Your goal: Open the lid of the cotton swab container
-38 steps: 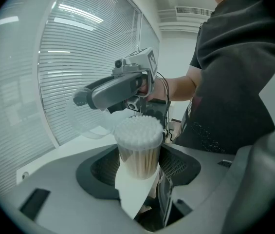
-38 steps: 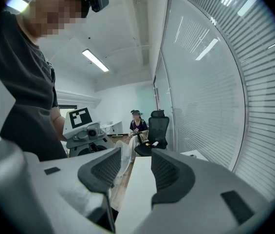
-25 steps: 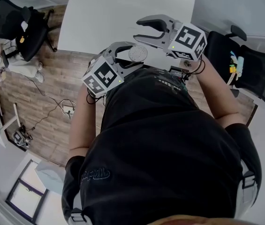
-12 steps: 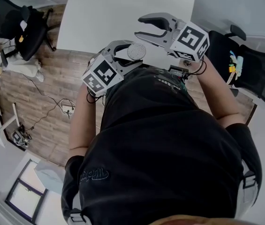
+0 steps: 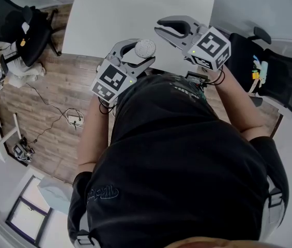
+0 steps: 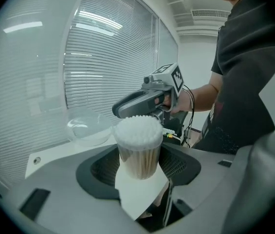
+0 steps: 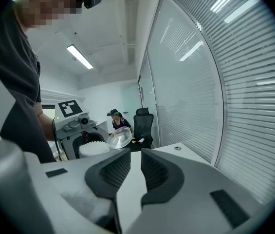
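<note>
The left gripper [image 6: 138, 168] is pinching the cotton swab container [image 6: 138, 152] midair, swabs [image 6: 138, 129] exposed, clear lid [image 6: 86, 129] hanging flipped aside; the right gripper [image 7: 131, 170], nearby, is gripping nothing, its jaws having just been closing to a slim gap: opening apparently complete

Black chairs [image 5: 11, 22] stand near a white table [image 5: 130, 14] on wood floor [image 5: 42, 92].

No words or numbers can be read. The left claw [image 5: 135, 53] and right claw [image 5: 160, 27] bear only patterned square markers [image 5: 110, 80]; pale script [image 5: 104, 192] on the dark shirt [image 5: 187, 164] is illegible.
</note>
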Motion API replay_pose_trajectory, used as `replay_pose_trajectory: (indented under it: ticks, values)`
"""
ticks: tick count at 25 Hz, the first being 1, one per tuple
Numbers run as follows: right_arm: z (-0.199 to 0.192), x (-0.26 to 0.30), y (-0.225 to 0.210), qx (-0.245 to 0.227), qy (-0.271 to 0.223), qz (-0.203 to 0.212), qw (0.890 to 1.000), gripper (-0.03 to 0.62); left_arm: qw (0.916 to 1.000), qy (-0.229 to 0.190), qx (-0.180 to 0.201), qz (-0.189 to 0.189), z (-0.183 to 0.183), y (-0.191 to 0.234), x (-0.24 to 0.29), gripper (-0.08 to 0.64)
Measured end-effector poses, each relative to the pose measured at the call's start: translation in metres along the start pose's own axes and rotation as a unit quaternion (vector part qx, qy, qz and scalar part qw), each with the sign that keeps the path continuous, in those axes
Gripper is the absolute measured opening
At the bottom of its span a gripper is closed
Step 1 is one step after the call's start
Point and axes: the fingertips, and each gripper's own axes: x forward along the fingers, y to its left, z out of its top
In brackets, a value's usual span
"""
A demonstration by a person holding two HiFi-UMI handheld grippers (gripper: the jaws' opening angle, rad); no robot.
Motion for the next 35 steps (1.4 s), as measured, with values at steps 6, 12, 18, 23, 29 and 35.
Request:
replay_pose_trajectory:
  ticks: [6,12,18,23,29,35]
  values:
    - [-0.011,0.006,0.01,0.012,0.004,-0.007,1.0,0.041,0.9996,-0.006,-0.018,0.021,-0.001,0.008,0.0,0.26]
    - [-0.023,0.01,0.022,0.016,0.003,0.0,1.0,0.031,0.9983,-0.005,-0.032,0.048,-0.005,0.017,0.0,0.26]
    - [-0.031,0.013,0.024,0.025,-0.003,-0.014,1.0,0.025,0.9966,-0.003,-0.038,0.073,-0.009,0.025,0.001,0.259]
    - [-0.036,0.014,0.023,0.029,-0.002,-0.019,0.999,0.023,0.9957,-0.002,-0.046,0.08,-0.014,0.028,0.002,0.259]
    - [-0.036,0.014,0.023,0.028,-0.002,-0.017,0.999,0.023,0.9956,-0.002,-0.046,0.081,-0.013,0.029,0.002,0.259]
    - [-0.033,0.013,0.024,0.025,-0.006,-0.013,1.0,0.023,0.9951,-0.007,-0.051,0.085,-0.014,0.03,0.003,0.259]
